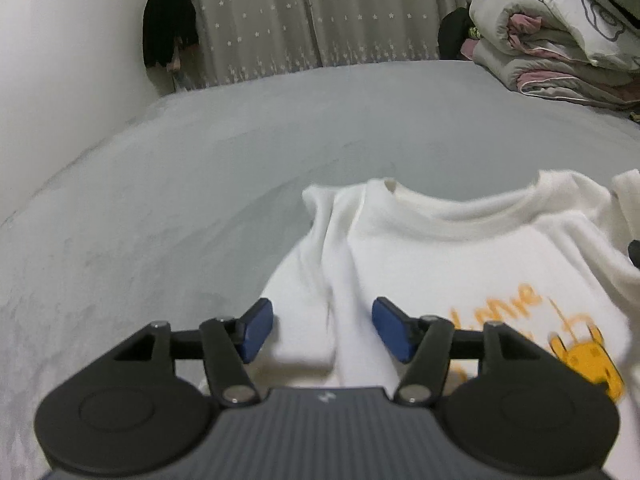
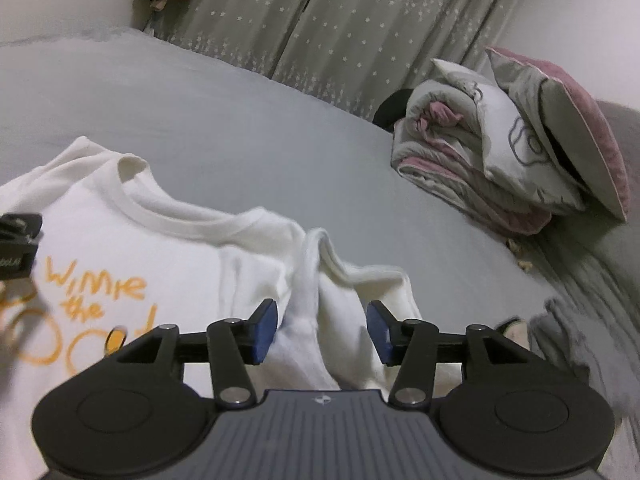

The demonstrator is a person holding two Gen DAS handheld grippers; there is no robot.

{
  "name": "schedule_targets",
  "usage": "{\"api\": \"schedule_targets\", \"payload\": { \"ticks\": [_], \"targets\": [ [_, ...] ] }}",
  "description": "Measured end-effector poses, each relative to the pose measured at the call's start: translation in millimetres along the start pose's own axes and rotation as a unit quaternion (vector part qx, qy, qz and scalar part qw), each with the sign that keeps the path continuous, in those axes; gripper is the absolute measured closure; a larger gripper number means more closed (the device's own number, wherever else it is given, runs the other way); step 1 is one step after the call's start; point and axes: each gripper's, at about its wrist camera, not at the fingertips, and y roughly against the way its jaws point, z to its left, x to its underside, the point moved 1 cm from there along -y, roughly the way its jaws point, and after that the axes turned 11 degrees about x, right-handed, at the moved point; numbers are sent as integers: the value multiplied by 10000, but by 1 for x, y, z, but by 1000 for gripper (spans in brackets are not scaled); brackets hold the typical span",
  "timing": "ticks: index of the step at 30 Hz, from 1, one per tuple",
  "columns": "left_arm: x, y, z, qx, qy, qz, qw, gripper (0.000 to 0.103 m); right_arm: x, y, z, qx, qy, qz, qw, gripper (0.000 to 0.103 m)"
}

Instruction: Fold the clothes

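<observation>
A white sweatshirt with orange lettering and a yellow cartoon print lies front up on the grey bed, collar pointing away. In the left wrist view my left gripper is open above the shirt's left side, where a sleeve lies folded inward; cloth shows between the blue pads but they do not press it. In the right wrist view my right gripper is open over the bunched right sleeve of the sweatshirt. The left gripper's black body shows at that view's left edge.
The grey bed sheet stretches far and left of the shirt. A folded quilt and pillows are stacked at the far right of the bed. Star-patterned curtains hang behind, and dark clothes hang by the white wall.
</observation>
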Motion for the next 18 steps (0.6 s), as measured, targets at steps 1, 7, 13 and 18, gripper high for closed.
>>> {"api": "schedule_targets", "payload": {
  "ticks": [1, 7, 13, 18],
  "targets": [
    [4, 6, 1, 16, 15, -5, 10000, 42, 4, 5, -3, -56, -55, 26, 10000, 53],
    [19, 41, 4, 135, 180, 107, 9997, 40, 29, 34, -17, -256, -267, 297, 9989, 52],
    [38, 74, 14, 224, 347, 183, 9990, 40, 55, 57, -35, -324, -481, 540, 9969, 52],
    [55, 99, 24, 219, 407, 226, 9987, 40, 73, 73, -52, -402, -779, 763, 9932, 52]
  ]
}}
